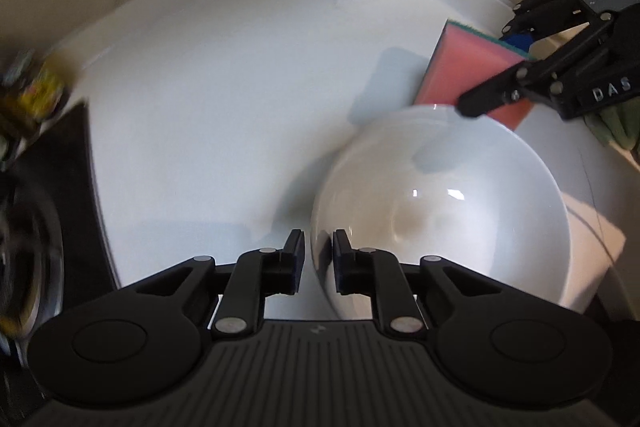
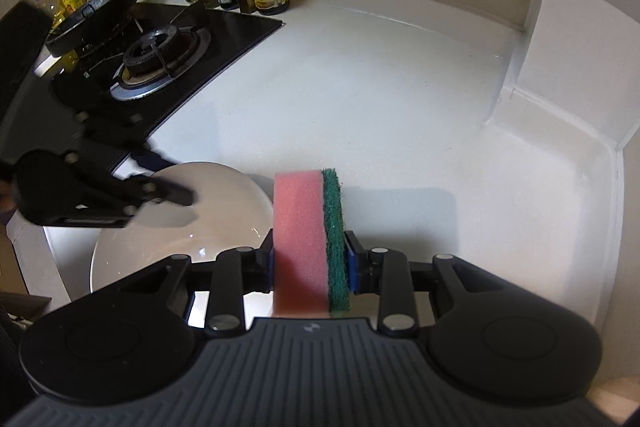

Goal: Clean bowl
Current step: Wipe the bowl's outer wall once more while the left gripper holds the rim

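Right gripper (image 2: 310,261) clamps pink-and-green foam sponge (image 2: 308,239) upright beside glossy white ceramic bowl (image 1: 440,211) on the counter. Left gripper (image 1: 319,259) straddles its rim; grip unclear. Next: scrub inside.

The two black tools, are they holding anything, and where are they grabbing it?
The right tool pinches the sponge across its pink and green faces, near its lower end. The left tool straddles the white bowl's rim.
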A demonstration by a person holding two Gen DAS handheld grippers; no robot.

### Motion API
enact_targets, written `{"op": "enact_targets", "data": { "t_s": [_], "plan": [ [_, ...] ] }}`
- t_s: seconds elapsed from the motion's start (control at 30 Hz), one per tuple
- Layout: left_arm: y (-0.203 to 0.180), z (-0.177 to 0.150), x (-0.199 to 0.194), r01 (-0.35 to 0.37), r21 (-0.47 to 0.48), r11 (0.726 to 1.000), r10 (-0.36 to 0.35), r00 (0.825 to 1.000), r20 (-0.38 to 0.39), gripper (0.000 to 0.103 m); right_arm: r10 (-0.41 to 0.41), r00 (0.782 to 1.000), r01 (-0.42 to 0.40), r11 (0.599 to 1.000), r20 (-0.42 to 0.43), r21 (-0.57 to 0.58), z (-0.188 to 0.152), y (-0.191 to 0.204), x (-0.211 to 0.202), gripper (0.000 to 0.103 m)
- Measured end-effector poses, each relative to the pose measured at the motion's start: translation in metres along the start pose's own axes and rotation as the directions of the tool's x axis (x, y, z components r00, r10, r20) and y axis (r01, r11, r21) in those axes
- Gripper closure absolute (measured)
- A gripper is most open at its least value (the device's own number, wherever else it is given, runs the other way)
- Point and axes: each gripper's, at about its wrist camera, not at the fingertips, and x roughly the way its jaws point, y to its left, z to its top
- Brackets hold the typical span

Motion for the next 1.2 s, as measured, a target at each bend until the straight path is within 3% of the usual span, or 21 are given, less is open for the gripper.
{"op": "enact_targets", "data": {
  "t_s": [0.13, 0.27, 0.4, 0.5, 0.67, 0.83, 1.2],
  "plan": [
    [-0.004, -0.004, -0.002, 0.017, -0.031, 0.999, -0.017, 1.0, 0.003, 0.094, 0.009, 1.0, -0.009, 1.0, 0.006, 0.014, -0.003, 0.001, -0.001, 0.075],
    [-0.005, 0.007, 0.007, 0.006, 0.069, 0.998, -0.007, 1.0, 0.006, 0.094, 0.023, 0.999, -0.023, 1.0, -0.024, -0.012, -0.006, 0.004, -0.005, 0.075],
    [-0.005, 0.016, 0.008, 0.031, 0.218, 0.975, -0.035, 0.999, 0.015, 0.093, -0.006, 1.0, 0.005, 1.0, -0.026, -0.03, -0.001, 0.004, -0.004, 0.076],
    [-0.014, 0.021, 0.013, 0.006, 0.266, 0.964, -0.007, 1.0, 0.002, 0.089, -0.03, 0.999, 0.029, 0.999, -0.022, -0.034, 0.005, 0.005, 0.001, 0.075],
    [-0.01, 0.007, 0.003, -0.021, 0.097, 0.995, 0.021, 1.0, -0.001, 0.089, -0.014, 1.0, 0.014, 1.0, -0.016, -0.017, 0.005, 0.002, 0.002, 0.075],
    [-0.007, -0.011, -0.001, -0.027, -0.034, 0.999, 0.026, 1.0, -0.008, 0.088, -0.003, 1.0, 0.003, 1.0, 0.006, 0.023, -0.001, 0.001, 0.001, 0.075],
    [-0.022, -0.02, -0.003, -0.089, 0.028, 0.996, 0.089, 0.996, 0.016, 0.089, -0.004, 1.0, 0.004, 1.0, 0.001, 0.025, -0.006, 0.006, -0.003, 0.075]
  ]
}}
